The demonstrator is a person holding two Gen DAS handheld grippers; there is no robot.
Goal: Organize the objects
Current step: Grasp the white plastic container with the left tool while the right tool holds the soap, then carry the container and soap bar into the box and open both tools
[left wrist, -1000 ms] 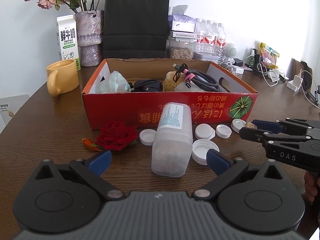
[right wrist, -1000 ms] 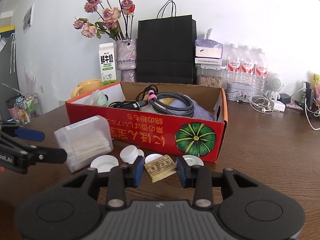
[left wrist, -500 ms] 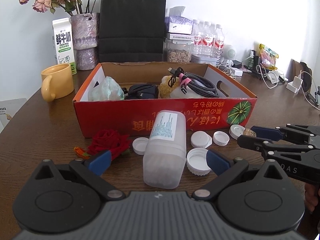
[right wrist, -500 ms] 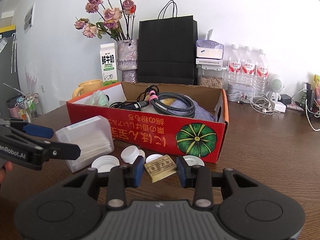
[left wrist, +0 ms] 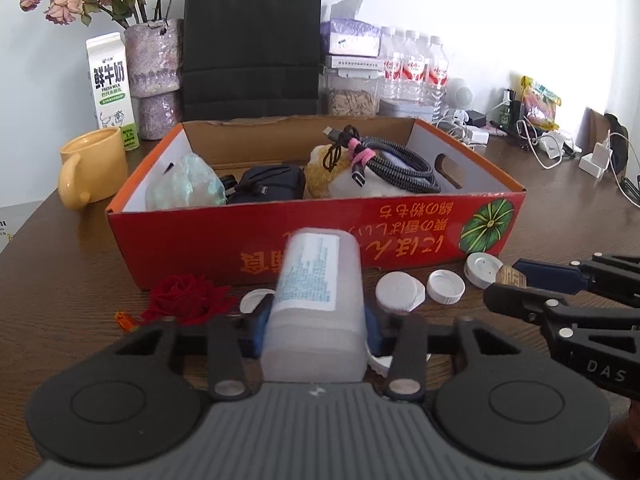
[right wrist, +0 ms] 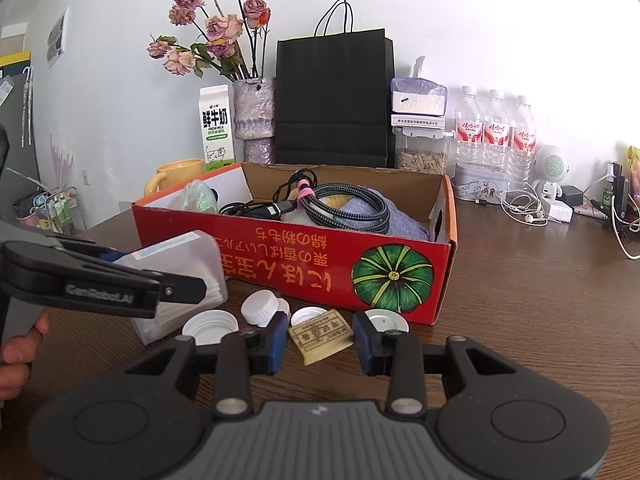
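Left gripper (left wrist: 316,330) closing, fingers on translucent box (left wrist: 318,304); right gripper (right wrist: 321,342) part-open astride brown packet (right wrist: 321,340), not gripping

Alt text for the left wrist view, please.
The left gripper is closing its fingers on a frosted plastic jar lying before a red box of cables. White caps and a red rose lie alongside.
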